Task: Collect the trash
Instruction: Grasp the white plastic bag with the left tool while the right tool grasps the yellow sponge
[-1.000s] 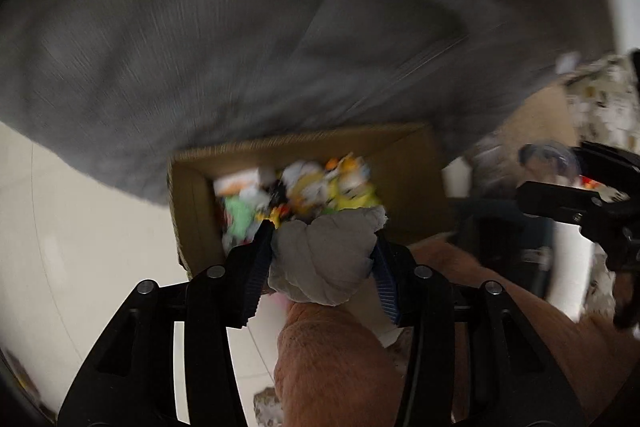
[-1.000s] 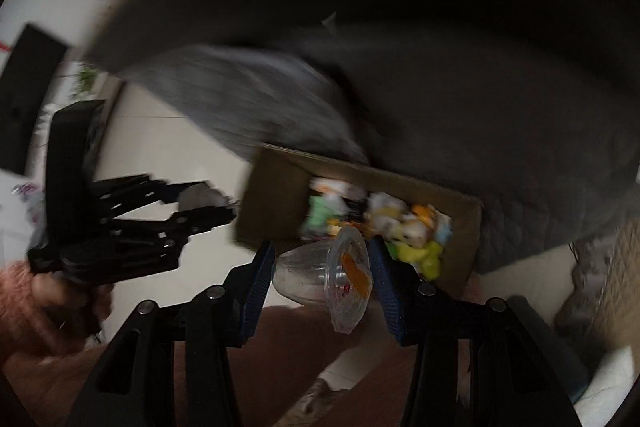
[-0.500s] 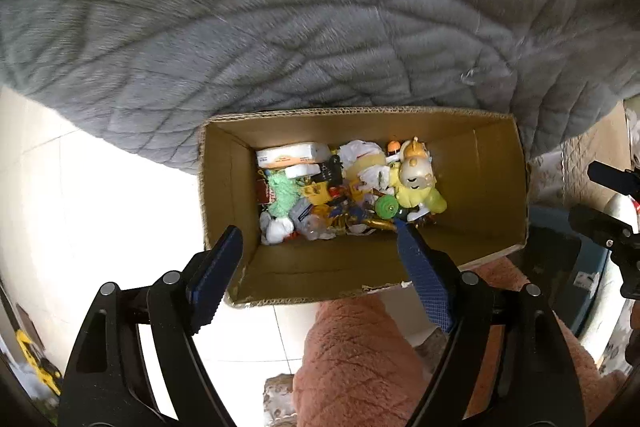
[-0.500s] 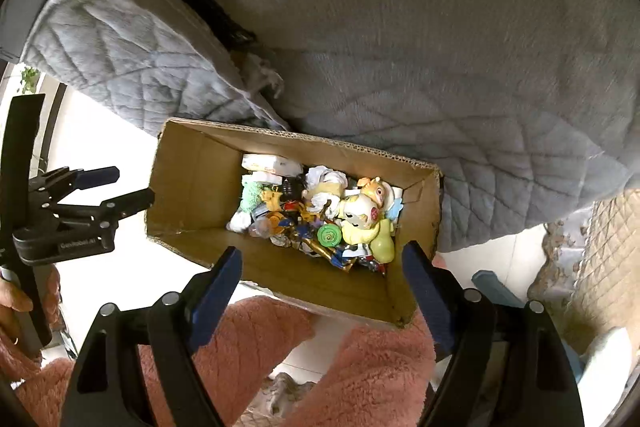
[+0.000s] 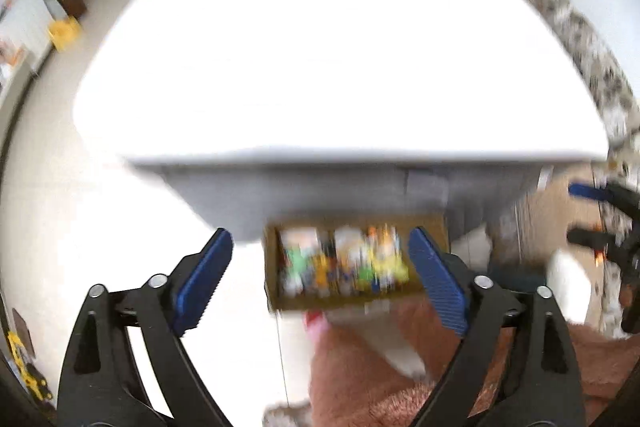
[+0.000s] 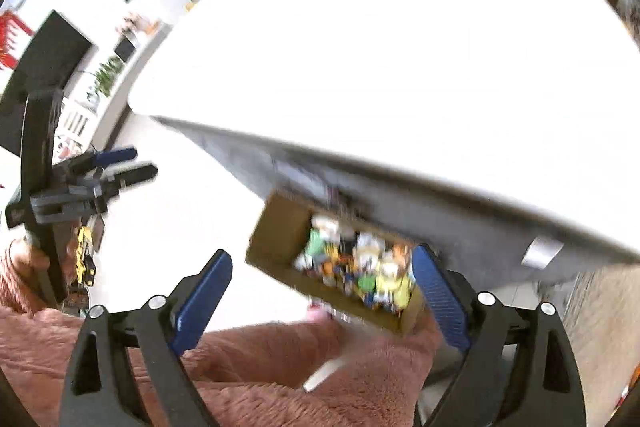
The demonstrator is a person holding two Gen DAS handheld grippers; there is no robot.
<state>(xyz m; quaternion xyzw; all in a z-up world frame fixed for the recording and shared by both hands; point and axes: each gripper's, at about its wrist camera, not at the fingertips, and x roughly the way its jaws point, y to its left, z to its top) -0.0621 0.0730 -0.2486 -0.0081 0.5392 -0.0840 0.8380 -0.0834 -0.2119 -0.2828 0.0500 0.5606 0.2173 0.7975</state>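
Hovering with jaws spread and empty, both grippers, left (image 5: pixel 320 283) and right (image 6: pixel 322 291), face the box (image 5: pixel 352 301) below the tabletop (image 5: pixel 320 47) edge, its long axis crosswise.

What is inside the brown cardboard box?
The cardboard box holds a jumbled pile of colourful trash: green, yellow, orange and white bits. The picture is blurry, so single pieces and whatever lies underneath cannot be made out.

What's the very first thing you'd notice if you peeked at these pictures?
A big, glaring white table top fills the upper half of both views. Just below its near edge sits a brown cardboard box crammed with colourful trash. The left hand-held gripper and the right hand-held gripper both gape open and empty in front of the box.
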